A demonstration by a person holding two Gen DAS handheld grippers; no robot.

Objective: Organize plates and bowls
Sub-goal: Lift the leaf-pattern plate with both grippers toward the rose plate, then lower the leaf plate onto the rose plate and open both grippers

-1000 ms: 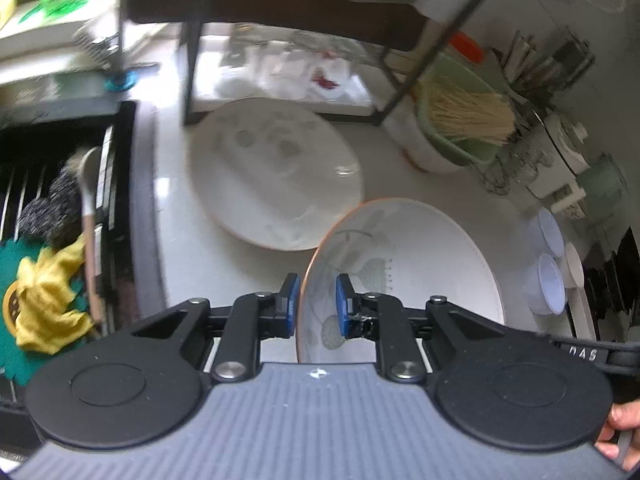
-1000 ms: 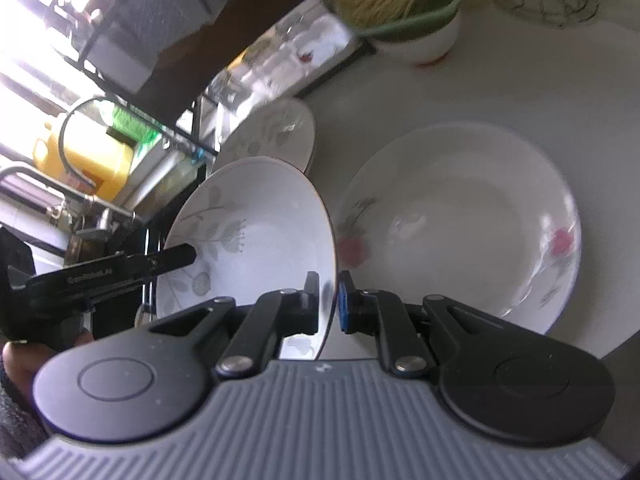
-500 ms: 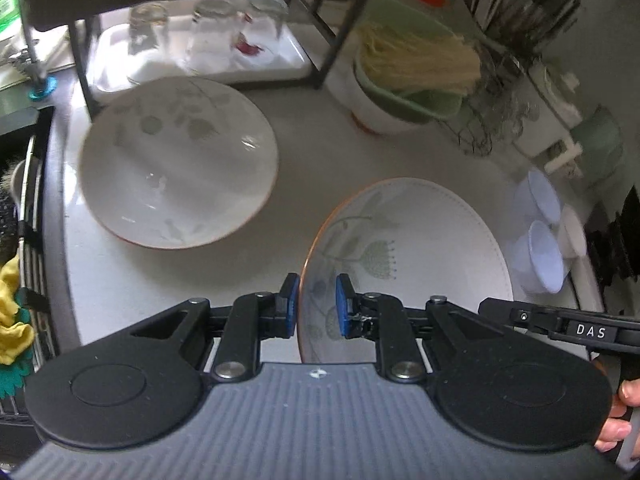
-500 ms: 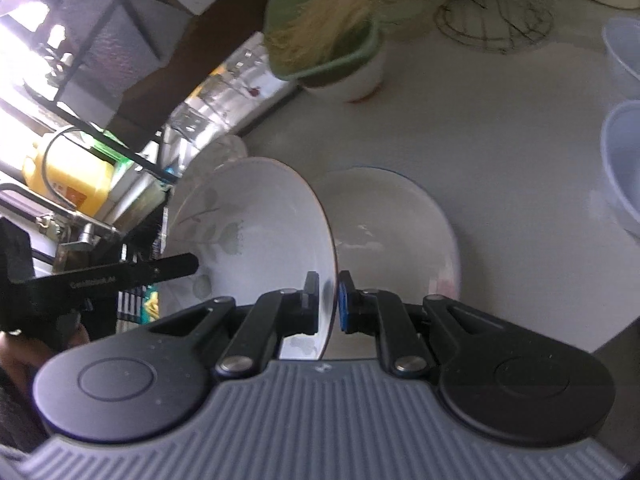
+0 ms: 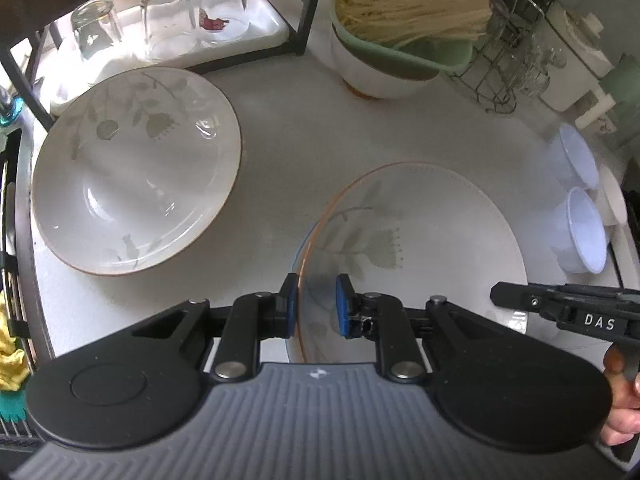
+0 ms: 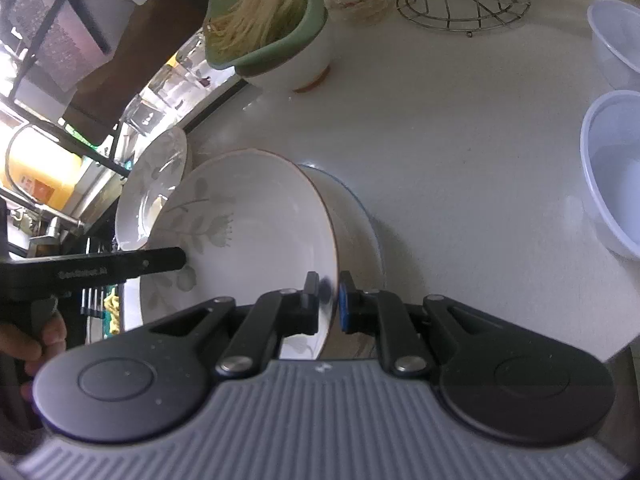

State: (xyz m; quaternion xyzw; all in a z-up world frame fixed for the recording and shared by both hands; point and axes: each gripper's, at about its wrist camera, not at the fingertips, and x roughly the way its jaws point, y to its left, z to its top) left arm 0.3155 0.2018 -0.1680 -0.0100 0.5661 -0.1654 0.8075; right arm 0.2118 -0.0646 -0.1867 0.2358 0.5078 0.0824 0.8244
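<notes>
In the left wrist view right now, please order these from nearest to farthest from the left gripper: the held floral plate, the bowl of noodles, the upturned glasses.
1. The floral plate, its rim pinched between the fingers of the left gripper.
2. The bowl of noodles, further back, to the right.
3. The upturned glasses, at the back left, under the rack.

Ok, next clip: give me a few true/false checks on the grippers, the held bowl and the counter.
1. Both grippers grip the same bowl. True: the left gripper and right gripper clamp opposite rims of the floral bowl.
2. The held bowl is blue plastic. False: it is white with a leaf pattern and an orange rim.
3. A second floral bowl sits on the counter. True.
4. The glasses stand upright, full of water. False: they are upside down on a white tray.
5. The green colander holds noodles. True.
</notes>
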